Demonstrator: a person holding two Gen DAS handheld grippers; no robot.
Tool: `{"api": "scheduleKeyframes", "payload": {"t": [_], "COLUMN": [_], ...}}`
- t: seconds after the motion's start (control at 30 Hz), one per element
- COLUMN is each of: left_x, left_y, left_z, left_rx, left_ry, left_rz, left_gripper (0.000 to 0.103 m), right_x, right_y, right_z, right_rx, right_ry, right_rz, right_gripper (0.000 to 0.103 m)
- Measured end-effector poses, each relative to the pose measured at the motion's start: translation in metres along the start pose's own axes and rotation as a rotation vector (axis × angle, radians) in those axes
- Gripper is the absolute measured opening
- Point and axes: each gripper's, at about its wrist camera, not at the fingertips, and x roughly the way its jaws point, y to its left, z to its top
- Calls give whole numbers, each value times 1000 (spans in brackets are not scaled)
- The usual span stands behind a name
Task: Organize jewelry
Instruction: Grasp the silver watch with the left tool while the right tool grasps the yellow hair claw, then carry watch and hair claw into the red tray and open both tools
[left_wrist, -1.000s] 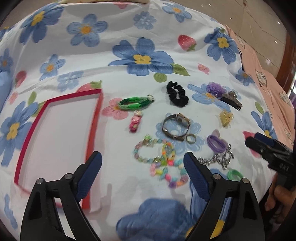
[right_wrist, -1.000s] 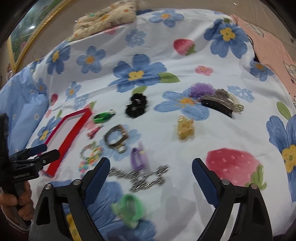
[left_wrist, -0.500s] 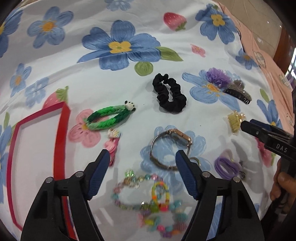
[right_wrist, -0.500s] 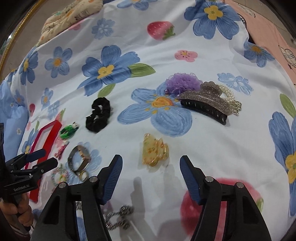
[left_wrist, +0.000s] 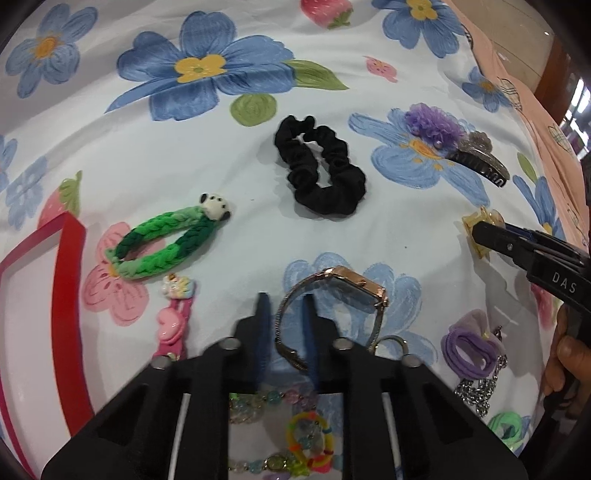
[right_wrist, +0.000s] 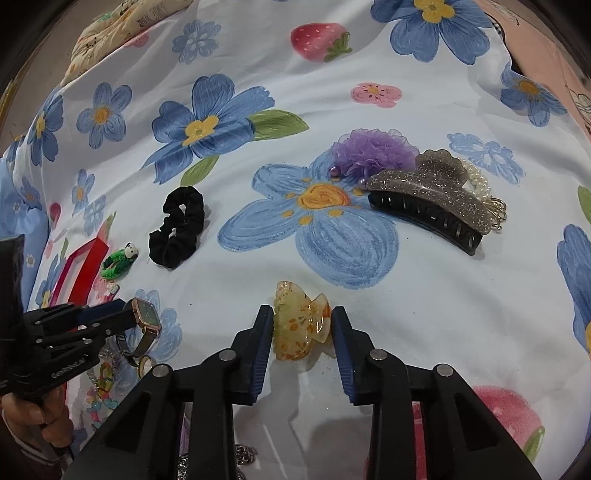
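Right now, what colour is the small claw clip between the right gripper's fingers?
Translucent yellow with orange flecks; the small claw clip shows best in the right wrist view.

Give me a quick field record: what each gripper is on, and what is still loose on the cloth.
left gripper: jaws have just been closing, shut on the watch band
right gripper: jaws have just been closing around the yellow claw clip; contact unclear
tray: red-rimmed tray, at the left edge
still loose: black scrunchie, green braided tie, glitter claw clip, bead bracelets
surface: flowered cloth
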Motion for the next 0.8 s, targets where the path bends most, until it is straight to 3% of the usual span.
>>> {"api": "scheduleKeyframes", "payload": {"t": [0.07, 0.43, 0.8], "left_x": [-2, -43, -92], "left_y": [0, 30, 90], "left_z": [-1, -18, -53], "left_rx": [0, -110, -255], "left_ry": [-7, -63, -131], "left_rz": [-14, -38, 11], "left_gripper": [3, 2, 2], "right_x": [-2, -22, -24], "right_y": [1, 37, 117], "right_z": [0, -1, -3], "right_rx": [-4, -45, -153], "right_ry": [-5, -33, -22], "right_rz": [-1, 82, 210], "right_gripper": [32, 32, 32]}}
